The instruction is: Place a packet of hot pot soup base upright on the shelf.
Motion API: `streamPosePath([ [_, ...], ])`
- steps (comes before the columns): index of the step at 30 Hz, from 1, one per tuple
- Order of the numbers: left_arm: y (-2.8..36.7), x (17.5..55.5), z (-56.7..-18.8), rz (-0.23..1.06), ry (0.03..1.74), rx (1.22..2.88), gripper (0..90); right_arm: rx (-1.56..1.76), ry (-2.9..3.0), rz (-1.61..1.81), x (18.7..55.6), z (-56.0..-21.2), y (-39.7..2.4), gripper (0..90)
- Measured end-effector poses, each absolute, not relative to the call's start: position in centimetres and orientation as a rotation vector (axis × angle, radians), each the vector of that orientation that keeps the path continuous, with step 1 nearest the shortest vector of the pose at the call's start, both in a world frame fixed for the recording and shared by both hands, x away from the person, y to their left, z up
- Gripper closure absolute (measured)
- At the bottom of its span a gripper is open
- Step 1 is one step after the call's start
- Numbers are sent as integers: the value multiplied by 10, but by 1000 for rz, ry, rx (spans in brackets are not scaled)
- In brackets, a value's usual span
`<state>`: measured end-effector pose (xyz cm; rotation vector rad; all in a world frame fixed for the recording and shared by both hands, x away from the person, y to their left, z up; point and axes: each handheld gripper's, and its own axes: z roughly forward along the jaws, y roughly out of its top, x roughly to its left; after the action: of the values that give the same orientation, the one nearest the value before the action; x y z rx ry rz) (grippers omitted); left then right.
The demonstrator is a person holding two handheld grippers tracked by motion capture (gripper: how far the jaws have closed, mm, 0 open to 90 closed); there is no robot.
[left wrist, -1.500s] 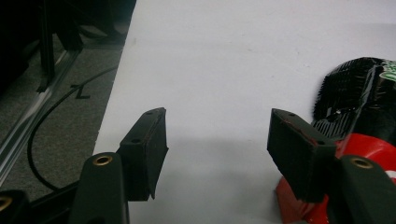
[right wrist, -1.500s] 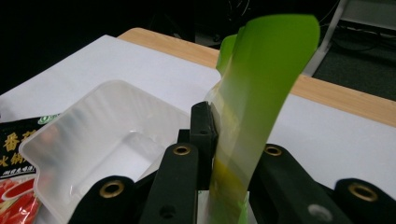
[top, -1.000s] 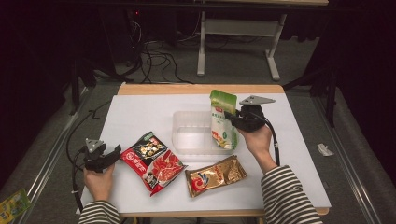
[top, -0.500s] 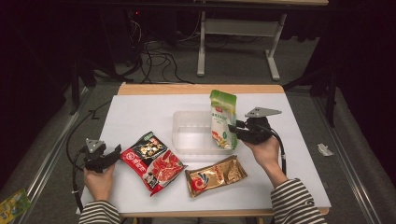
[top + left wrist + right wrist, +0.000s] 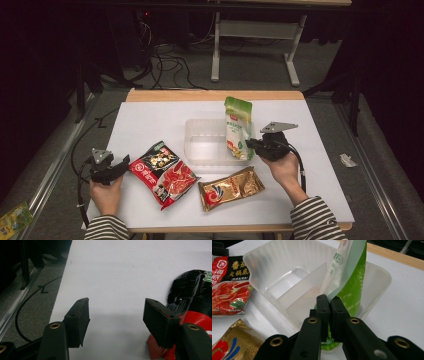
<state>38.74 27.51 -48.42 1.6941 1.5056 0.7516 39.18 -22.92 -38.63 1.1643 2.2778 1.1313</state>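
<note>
White-topped bench (image 5: 150, 120) under dim light, dark floor and cables beyond. Clear plastic tub (image 5: 200, 145) near the middle of the bench, divided inside as seen in the right gripper view (image 5: 294, 297). Green pouch (image 5: 239, 127) standing upright at the tub's right end, leaning slightly (image 5: 352, 277). Right hand-held gripper (image 5: 248, 145) at the pouch's lower edge, jaws just drawn together and pinched on the pouch's thin side seam, almost fully closed (image 5: 329, 315). Left hand-held gripper (image 5: 124, 162) resting low at the bench's left edge, jaws wide apart with nothing between them (image 5: 116, 315); right jaw lying over the edge of the red noodle packet (image 5: 162, 172). Gold sachet (image 5: 231, 187) flat on the bench in front of the tub, just beside the red packet, apart from both grippers.
</note>
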Motion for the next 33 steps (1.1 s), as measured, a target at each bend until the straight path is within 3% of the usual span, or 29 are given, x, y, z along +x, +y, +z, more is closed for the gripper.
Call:
streamPosePath([
  [26,275,388,-484,750,1502,1701,385,1177,2292,1101,382,-418,-225,900],
  [33,275,388,-484,746,1502,1697,386,1207,2209,1164,377,-419,-229,810],
])
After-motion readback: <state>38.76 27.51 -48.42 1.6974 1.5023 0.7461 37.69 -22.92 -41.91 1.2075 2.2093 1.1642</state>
